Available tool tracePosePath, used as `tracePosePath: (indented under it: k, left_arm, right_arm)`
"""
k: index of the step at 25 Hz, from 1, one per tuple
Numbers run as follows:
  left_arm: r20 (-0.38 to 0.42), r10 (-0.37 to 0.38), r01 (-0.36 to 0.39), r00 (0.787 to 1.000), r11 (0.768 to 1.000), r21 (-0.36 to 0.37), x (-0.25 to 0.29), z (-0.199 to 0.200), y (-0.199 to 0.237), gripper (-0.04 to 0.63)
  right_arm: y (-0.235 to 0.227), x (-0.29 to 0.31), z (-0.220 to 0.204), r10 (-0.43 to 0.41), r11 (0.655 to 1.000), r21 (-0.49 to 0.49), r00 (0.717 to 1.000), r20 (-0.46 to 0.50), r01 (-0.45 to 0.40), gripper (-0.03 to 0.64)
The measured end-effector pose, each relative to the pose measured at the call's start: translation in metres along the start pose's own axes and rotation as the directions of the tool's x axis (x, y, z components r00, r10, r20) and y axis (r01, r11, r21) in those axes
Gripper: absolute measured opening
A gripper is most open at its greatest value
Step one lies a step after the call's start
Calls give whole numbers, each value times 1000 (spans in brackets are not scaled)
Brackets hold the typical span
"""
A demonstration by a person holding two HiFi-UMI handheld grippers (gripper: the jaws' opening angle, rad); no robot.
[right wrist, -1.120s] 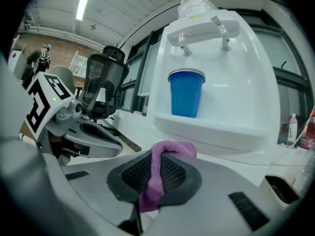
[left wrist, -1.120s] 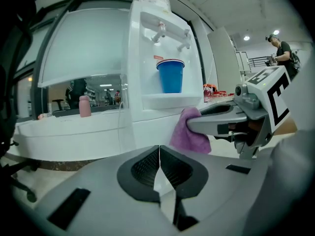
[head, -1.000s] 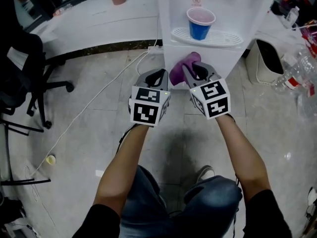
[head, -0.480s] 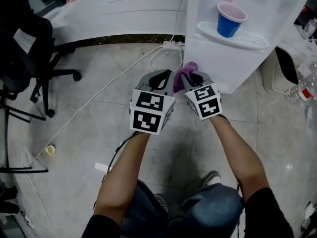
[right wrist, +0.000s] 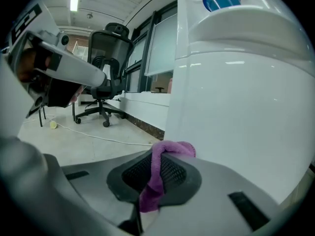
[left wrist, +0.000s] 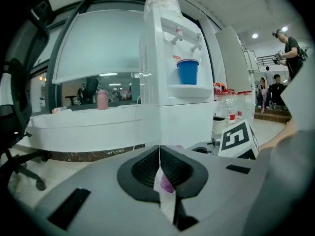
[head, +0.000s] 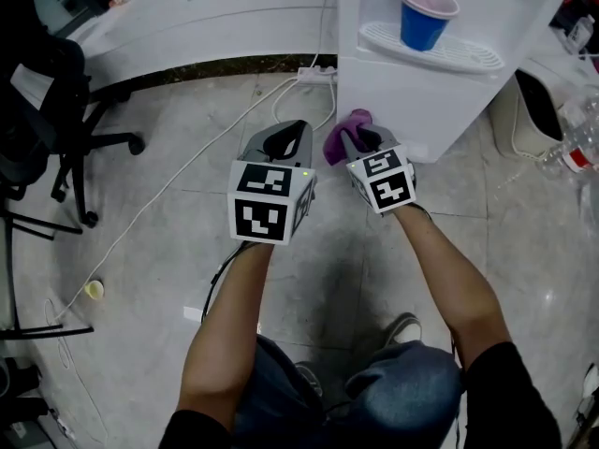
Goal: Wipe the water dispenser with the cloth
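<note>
Right gripper view: right gripper (right wrist: 158, 156) pinching the purple cloth (right wrist: 156, 173). The cloth runs down between the two jaws and folds in a lump over their tips. Straight ahead of the tips, the white front panel of the water dispenser (right wrist: 246, 97) fills most of the view. I cannot tell from here whether the cloth touches the panel or sits just short of it.

Head view adds the layout. The cloth sticks out beyond the right jaws, low against the dispenser's cabinet near its left front corner. The blue cup (head: 423, 15) stands on the drip tray (head: 468, 56), well above and ahead of that gripper. The left gripper (head: 285, 137) is just to the left of the right one, the two side by side.

Left gripper view: jaws pressed together at the tips, nothing between them. A sliver of purple in the slot behind the tips is the cloth on the other gripper beyond. The dispenser stands ahead and slightly right of this gripper. Only this view shows the pink bottle (left wrist: 102, 100) on the counter to the left and people (left wrist: 288, 48) standing far off to the right.

Only the right gripper view shows the office chair (right wrist: 106, 82) off to the left of the jaws.
</note>
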State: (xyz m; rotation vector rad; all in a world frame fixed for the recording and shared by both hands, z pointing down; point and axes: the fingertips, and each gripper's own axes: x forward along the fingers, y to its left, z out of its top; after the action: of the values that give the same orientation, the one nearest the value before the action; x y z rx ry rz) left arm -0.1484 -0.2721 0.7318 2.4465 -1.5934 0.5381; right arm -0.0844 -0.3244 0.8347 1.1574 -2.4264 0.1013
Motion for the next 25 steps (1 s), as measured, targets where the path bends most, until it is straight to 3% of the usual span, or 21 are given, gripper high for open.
tracePosePath:
  k: [25]
  left_arm:
    - [-12,-176,176,984,984,19,67,7,-108,26]
  right_arm:
    - [-125,-96,-70,-207,978,18,973,-98,210,32]
